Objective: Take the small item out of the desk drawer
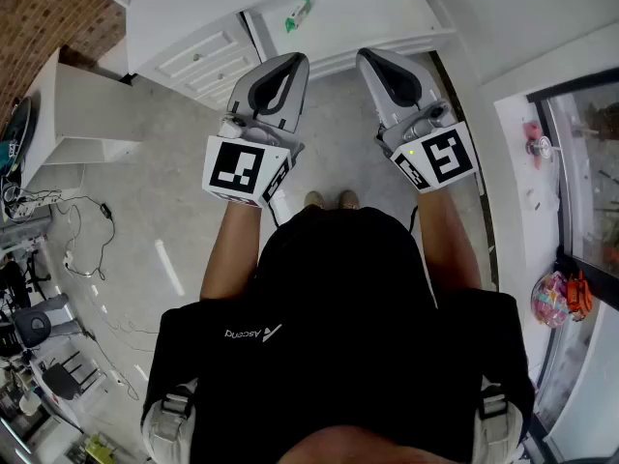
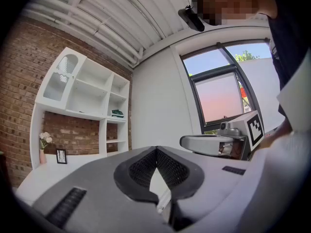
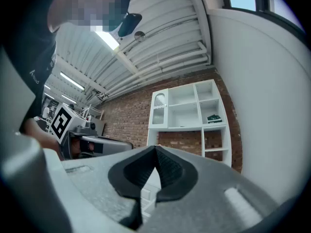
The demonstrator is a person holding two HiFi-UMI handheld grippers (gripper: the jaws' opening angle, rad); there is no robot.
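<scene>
In the head view both grippers are held up side by side above the grey floor, in front of a white desk. The desk's panelled drawer fronts look closed. A small green and white item lies on the desk top. My left gripper is shut with nothing in it, its tip near the drawer fronts. My right gripper is likewise shut and empty. In the left gripper view the left gripper has its jaws meeting at the tip. The right gripper shows the same in its own view.
A white shelf unit stands against a brick wall, with a small green thing on one shelf. A window is at the right. On the floor lie cables, and a white bench stands at the left.
</scene>
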